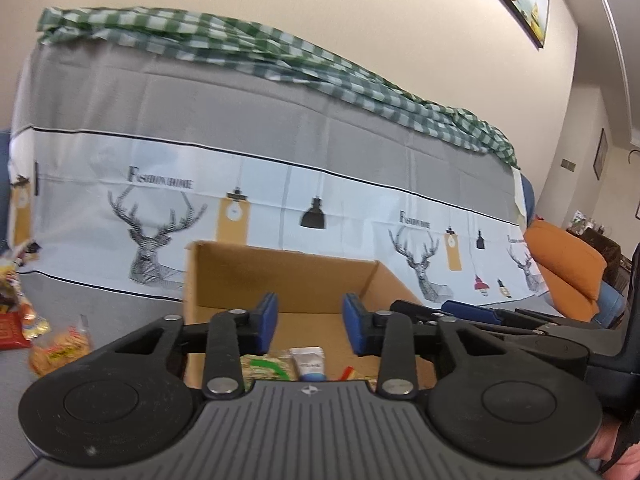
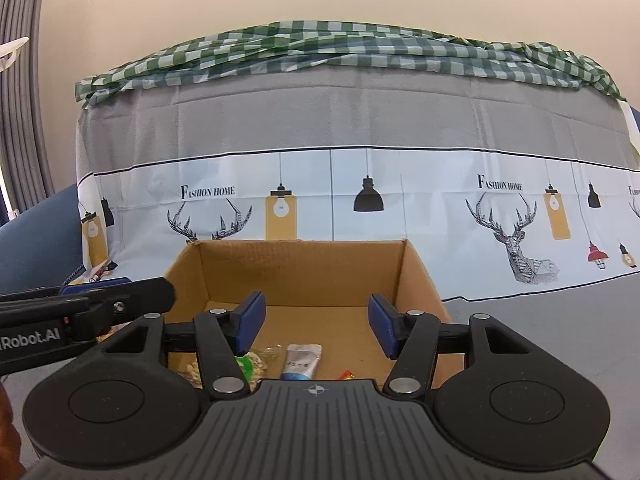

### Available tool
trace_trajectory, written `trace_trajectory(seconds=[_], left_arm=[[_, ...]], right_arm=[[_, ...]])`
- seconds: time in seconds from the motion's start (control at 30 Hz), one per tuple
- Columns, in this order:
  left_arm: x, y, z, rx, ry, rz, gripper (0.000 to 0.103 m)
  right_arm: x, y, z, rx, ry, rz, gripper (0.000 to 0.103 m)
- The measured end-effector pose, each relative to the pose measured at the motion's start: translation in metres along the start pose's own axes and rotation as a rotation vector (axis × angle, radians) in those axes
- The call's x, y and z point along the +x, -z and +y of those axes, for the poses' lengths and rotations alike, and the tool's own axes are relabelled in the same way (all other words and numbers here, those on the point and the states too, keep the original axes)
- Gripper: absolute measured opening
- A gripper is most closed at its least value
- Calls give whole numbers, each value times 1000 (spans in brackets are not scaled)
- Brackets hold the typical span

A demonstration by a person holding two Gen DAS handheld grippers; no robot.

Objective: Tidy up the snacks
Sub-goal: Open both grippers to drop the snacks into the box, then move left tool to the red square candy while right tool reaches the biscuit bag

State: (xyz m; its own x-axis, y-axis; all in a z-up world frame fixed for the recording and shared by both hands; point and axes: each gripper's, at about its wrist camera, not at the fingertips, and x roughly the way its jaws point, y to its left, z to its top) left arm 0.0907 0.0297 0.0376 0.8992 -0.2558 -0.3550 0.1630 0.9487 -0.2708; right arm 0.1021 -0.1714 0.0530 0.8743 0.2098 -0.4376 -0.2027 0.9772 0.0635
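An open cardboard box [image 1: 280,280] [image 2: 304,272] stands on the grey cloth in front of both grippers. On its floor lie a silver-and-blue packet [image 1: 307,364] [image 2: 302,362], a green-and-yellow snack bag [image 1: 266,366] [image 2: 256,364] and a small red-orange wrapper [image 1: 347,373] [image 2: 346,374]. My left gripper [image 1: 310,320] hovers over the box's near edge, open, nothing between its blue pads. My right gripper [image 2: 316,326] also hangs over the box, open wider and empty. The two grippers are side by side, and each one's fingers [image 1: 472,307] [image 2: 152,290] show in the other's view.
Loose snacks lie left of the box: an orange bag [image 1: 60,350], a red pack [image 1: 12,330] and a crumpled pile [image 1: 12,280]. Behind the box rises a sofa back under a deer-print cloth [image 2: 360,200] and a green checked cloth [image 2: 340,46]. An orange cushion [image 1: 568,272] sits far right.
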Motion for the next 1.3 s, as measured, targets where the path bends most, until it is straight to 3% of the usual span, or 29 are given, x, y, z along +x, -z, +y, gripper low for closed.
trace_trajectory(seconds=[0.13, 0.2, 0.27, 0.33, 0.47, 0.57, 0.6, 0.7, 0.83, 0.87, 0.93, 1.03, 1.1, 1.13, 1.27, 1.3], left_arm=[[-12, -12, 23, -18, 6, 12, 37], [-13, -26, 33, 14, -12, 8, 37], [-9, -45, 43, 50, -36, 1, 37], [-1, -62, 55, 109, -60, 2, 37], [1, -49, 81, 284, -161, -33, 38], [16, -33, 111, 312, -266, 98, 37], [19, -33, 121, 299, -307, 113, 37], [20, -41, 151, 186, -332, 119, 37], [14, -54, 187, 103, -396, 94, 29], [11, -57, 196, 69, -410, 93, 28], [7, -60, 218, -26, -426, 113, 14], [8, -60, 242, -125, -450, 154, 9], [9, -58, 255, -168, -454, 183, 9], [9, -56, 259, -184, -451, 201, 9], [16, -45, 267, -198, -439, 292, 9], [18, -43, 268, -187, -446, 303, 9]], right_arm=[[-3, -3, 17, 1, -28, -17, 58], [-5, -3, 28, -8, -46, -25, 52], [-7, -3, 39, -14, -89, -23, 36], [-9, -1, 50, -22, -132, -30, 27], [-10, 3, 71, -47, -187, -40, 25], [-8, 6, 85, -64, -219, -32, 25], [-6, 7, 90, -73, -229, -30, 25], [-4, 10, 107, -89, -269, -28, 25], [-2, 13, 129, -84, -312, -36, 25], [-1, 14, 136, -72, -327, -24, 25], [4, 20, 159, -46, -369, 21, 26], [25, 16, 182, -18, -417, 119, 26], [43, 15, 200, 18, -450, 169, 27], [52, 15, 208, 27, -449, 186, 33], [93, 28, 233, 38, -360, 234, 75], [103, 33, 233, 49, -349, 252, 77]])
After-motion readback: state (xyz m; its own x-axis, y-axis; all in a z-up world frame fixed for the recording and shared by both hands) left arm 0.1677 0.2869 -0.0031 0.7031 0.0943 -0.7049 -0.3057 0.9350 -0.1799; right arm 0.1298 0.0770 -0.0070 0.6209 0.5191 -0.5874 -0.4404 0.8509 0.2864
